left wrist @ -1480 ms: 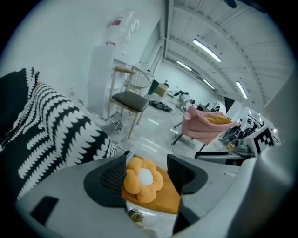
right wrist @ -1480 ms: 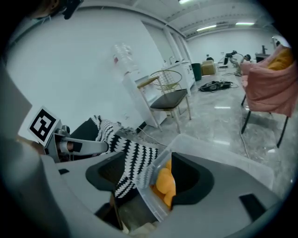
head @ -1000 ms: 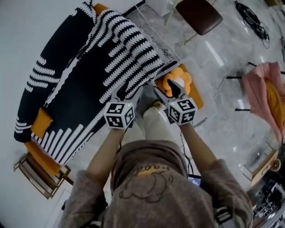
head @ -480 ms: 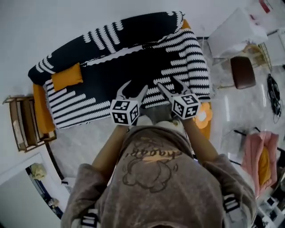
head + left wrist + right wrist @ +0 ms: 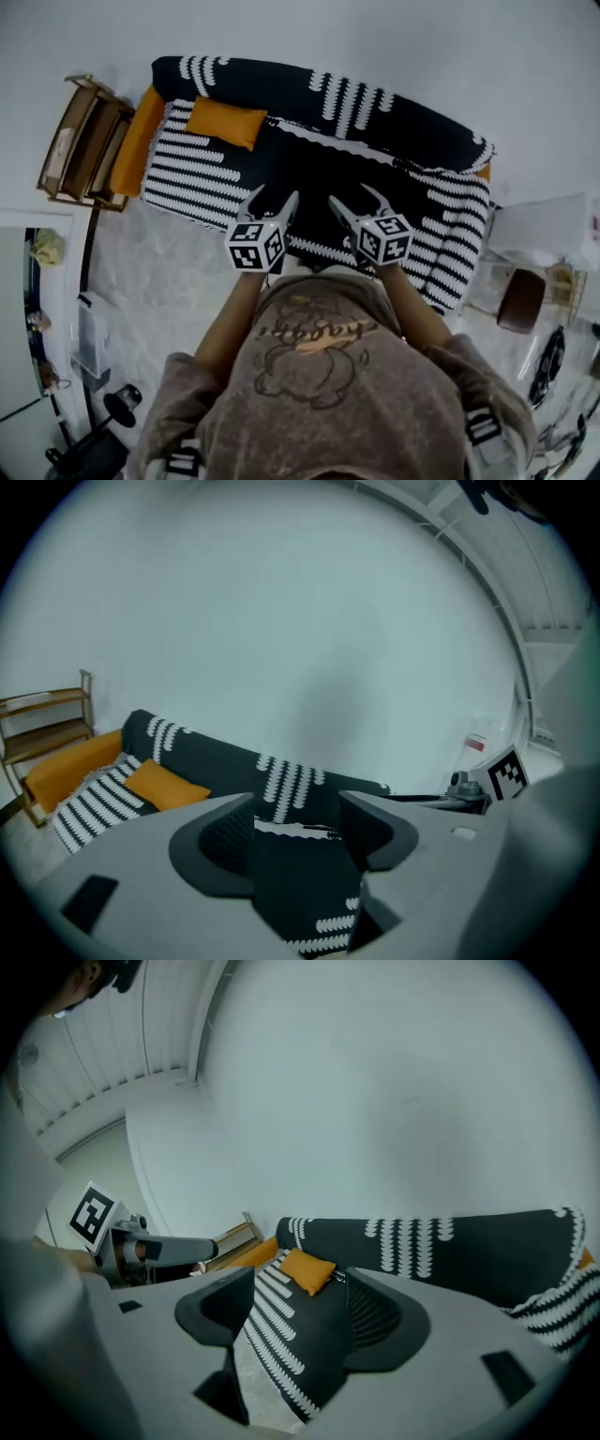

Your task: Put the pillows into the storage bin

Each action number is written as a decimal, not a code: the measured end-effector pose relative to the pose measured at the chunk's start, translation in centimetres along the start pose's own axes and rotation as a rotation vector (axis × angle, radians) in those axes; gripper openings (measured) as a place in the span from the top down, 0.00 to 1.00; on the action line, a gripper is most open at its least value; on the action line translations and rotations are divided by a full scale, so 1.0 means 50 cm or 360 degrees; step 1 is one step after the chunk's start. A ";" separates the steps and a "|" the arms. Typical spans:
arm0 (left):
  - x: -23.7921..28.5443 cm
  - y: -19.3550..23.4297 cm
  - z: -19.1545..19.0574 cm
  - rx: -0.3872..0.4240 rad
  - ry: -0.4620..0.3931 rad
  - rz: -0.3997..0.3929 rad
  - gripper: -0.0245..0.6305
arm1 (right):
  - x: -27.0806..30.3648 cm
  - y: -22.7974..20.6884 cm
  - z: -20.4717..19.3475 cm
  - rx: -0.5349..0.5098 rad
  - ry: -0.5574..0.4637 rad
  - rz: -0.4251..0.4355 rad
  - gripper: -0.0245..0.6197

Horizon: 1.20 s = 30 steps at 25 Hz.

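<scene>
A plain orange pillow [image 5: 223, 123] lies on the left part of a sofa [image 5: 394, 187] covered with a black-and-white striped throw. It also shows in the left gripper view, pillow [image 5: 167, 785], and in the right gripper view, pillow [image 5: 307, 1269]. My left gripper [image 5: 273, 199] and right gripper [image 5: 358, 202] hang side by side over the sofa's front edge, both open and empty, well short of the pillow. The left gripper [image 5: 295, 827] and right gripper [image 5: 300, 1312] frame only sofa fabric. No storage bin is in view.
A wooden rack [image 5: 80, 141] stands off the sofa's left end, next to its orange arm [image 5: 136, 141]. A brown stool [image 5: 520, 300] and a white unit [image 5: 553, 234] sit at the right. A white wall runs behind the sofa.
The view has swung away from the bin with the orange flower pillow and round onto the sofa. Both grippers swung with it, still open and empty.
</scene>
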State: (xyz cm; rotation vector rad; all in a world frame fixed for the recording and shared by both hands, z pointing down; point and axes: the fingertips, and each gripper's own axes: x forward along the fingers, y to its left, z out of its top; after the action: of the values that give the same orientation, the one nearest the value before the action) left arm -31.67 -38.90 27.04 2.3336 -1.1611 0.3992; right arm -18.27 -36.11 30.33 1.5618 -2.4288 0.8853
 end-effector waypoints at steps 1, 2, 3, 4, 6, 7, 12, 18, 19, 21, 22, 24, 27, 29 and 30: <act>-0.005 0.031 0.008 -0.0030 -0.0022 0.0067 0.57 | 0.035 0.008 0.009 -0.0023 0.0029 0.0055 0.51; -0.014 0.061 0.013 -0.0062 -0.0041 0.0128 0.57 | 0.068 0.019 0.016 -0.0044 0.0057 0.0109 0.51; -0.024 0.088 0.017 -0.0092 -0.0055 0.0184 0.57 | 0.098 0.032 0.022 -0.0062 0.0084 0.0158 0.51; -0.034 0.115 0.020 -0.0118 -0.0067 0.0234 0.57 | 0.126 0.046 0.028 -0.0079 0.0108 0.0202 0.51; -0.051 0.170 0.028 -0.0160 -0.0088 0.0318 0.57 | 0.180 0.073 0.041 -0.0108 0.0144 0.0271 0.51; -0.059 0.199 0.032 -0.0181 -0.0100 0.0354 0.57 | 0.207 0.087 0.046 -0.0119 0.0160 0.0297 0.51; -0.095 0.339 0.040 -0.0288 -0.0137 0.0475 0.57 | 0.328 0.163 0.047 -0.0170 0.0242 0.0384 0.51; -0.060 0.521 0.065 -0.0332 -0.0110 0.0453 0.57 | 0.492 0.207 0.051 -0.0159 0.0286 0.0335 0.51; -0.049 0.557 0.074 -0.0331 -0.0095 0.0442 0.57 | 0.525 0.212 0.052 -0.0148 0.0290 0.0314 0.51; -0.027 0.631 0.095 -0.0322 -0.0061 0.0416 0.57 | 0.591 0.222 0.052 -0.0125 0.0302 0.0269 0.51; -0.015 0.669 0.105 -0.0312 -0.0041 0.0401 0.57 | 0.627 0.226 0.050 -0.0113 0.0310 0.0248 0.51; 0.016 0.745 0.118 -0.0281 0.0014 0.0367 0.57 | 0.700 0.233 0.041 -0.0078 0.0327 0.0206 0.50; 0.079 0.858 0.122 -0.0228 0.0114 0.0290 0.55 | 0.814 0.233 0.024 -0.0019 0.0333 0.0143 0.49; 0.129 0.936 0.123 -0.0207 0.0161 0.0245 0.54 | 0.892 0.224 0.011 0.0005 0.0338 0.0101 0.48; 0.156 0.975 0.124 -0.0197 0.0176 0.0230 0.53 | 0.931 0.215 0.005 0.0013 0.0345 0.0079 0.48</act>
State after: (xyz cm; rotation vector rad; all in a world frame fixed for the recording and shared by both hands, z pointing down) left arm -66.00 -72.43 40.29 2.1022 -1.2678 0.4864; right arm -48.92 -69.98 44.35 1.3356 -2.3221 1.0167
